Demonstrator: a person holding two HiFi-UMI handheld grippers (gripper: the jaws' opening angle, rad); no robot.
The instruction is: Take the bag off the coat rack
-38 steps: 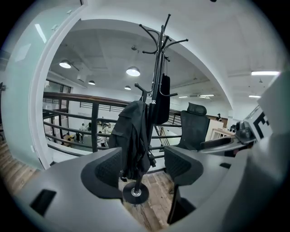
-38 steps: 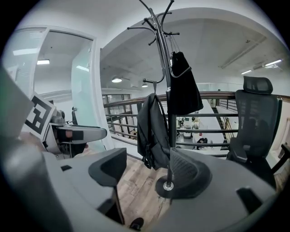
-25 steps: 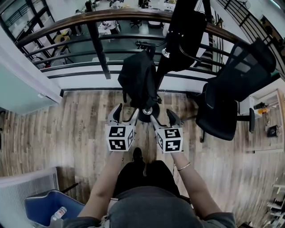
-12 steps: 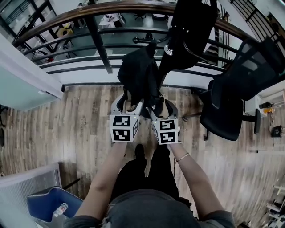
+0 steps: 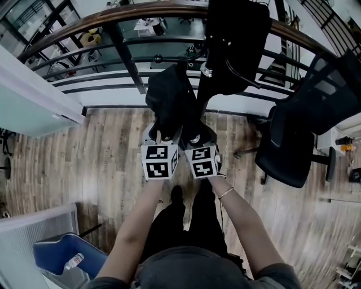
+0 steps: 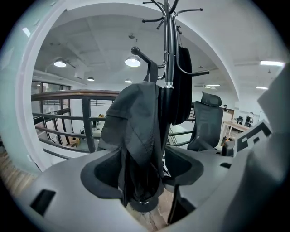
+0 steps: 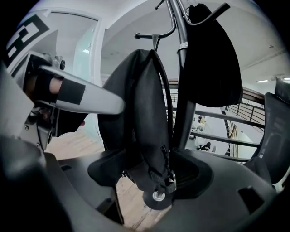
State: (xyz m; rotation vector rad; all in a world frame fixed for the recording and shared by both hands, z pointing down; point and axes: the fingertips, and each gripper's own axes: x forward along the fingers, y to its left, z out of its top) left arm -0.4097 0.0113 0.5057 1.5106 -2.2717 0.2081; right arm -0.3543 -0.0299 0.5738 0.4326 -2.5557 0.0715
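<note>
A black bag (image 5: 170,97) hangs by its loop from a hook on the left side of the dark coat rack pole (image 5: 202,84). A second, larger black bag (image 5: 237,39) hangs higher on the rack's right side. My left gripper (image 5: 163,133) and right gripper (image 5: 201,134) are side by side at the bottom of the lower bag. In the left gripper view the bag (image 6: 138,136) hangs between the open jaws of the left gripper (image 6: 144,174). In the right gripper view the bag's bottom (image 7: 145,149) and the pole (image 7: 183,118) sit between the open jaws of the right gripper (image 7: 152,176).
A black office chair (image 5: 304,130) stands right of the rack. A wooden-topped railing (image 5: 113,17) runs behind it, over a drop to a lower floor. The rack's round base (image 7: 156,198) rests on wood flooring. A blue seat (image 5: 62,257) is at the lower left.
Both grippers moved forward to the rack and closer together; the lower bag's bottom, earlier ahead of the jaws, now lies between them.
</note>
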